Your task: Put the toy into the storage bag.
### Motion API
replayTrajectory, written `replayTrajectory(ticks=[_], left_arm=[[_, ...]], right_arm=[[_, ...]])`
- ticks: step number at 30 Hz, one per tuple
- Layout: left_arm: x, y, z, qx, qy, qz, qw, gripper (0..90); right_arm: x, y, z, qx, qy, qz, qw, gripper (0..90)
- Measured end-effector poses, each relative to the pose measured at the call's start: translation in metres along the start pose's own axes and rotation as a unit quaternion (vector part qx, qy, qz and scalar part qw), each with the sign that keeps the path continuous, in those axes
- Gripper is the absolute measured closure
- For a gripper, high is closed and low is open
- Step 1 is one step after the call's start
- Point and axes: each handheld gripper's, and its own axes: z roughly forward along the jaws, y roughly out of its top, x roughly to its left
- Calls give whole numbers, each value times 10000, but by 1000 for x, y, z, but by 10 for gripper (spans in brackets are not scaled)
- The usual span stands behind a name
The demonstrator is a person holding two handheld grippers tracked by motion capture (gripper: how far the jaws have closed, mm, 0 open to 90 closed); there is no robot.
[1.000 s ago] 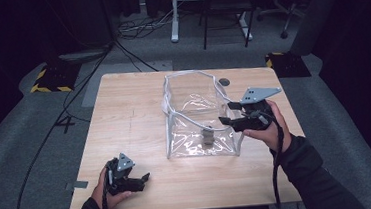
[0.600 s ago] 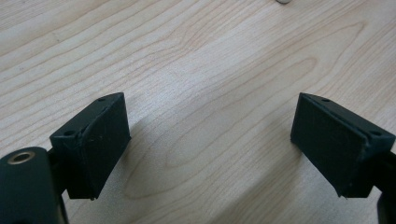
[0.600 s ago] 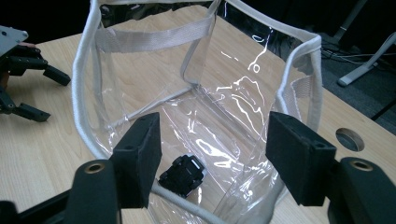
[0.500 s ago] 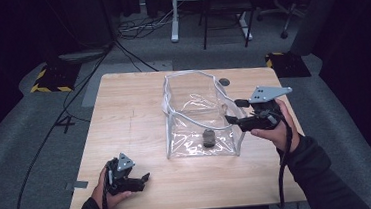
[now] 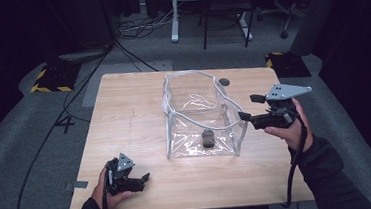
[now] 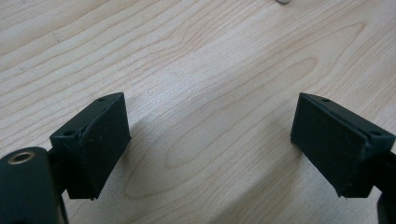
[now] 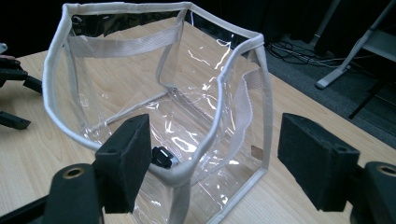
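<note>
Clear plastic pouch (image 7: pixel 154 116) with white fabric trim stands open just ahead of the right gripper (image 7: pixel 215 163), whose empty jaws have just been opening; a small dark object (image 7: pixel 162 156) rests inside. Left gripper (image 6: pixel 210 144) idles on the wooden table (image 6: pixel 196 56), jaws apart.

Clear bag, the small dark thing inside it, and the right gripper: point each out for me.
clear bag (image 5: pixel 190 77): high view, on its white rim at the far side.
small dark thing (image 5: pixel 207 138): high view, on its body, inside the bag.
right gripper (image 5: pixel 249 107): high view, midway between its fingertips.

clear bag (image 5: pixel 199 118) with white trim, black tongs (image 5: pixel 246 107)
</note>
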Motion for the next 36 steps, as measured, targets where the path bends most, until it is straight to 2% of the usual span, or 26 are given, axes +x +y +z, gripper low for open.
replayTrajectory(ticks=[6,15,17,28,36], left_arm=[[0,0,0,-6,2,-3,10000,120],[0,0,0,0,-1,0,10000,120],[0,0,0,0,-1,-2,10000,119],[0,0,0,0,0,-1,10000,120],[0,0,0,-6,2,-1,10000,120]], right_arm=[[-5,-5,-10,-67,-75,19,9999,265],[-9,-16,-13,39,-216,-28,9998,273],[-11,-19,-12,63,-237,-45,9997,273],[-19,-40,-3,288,-272,198,9990,269],[-21,-59,3,512,-349,113,9980,263]])
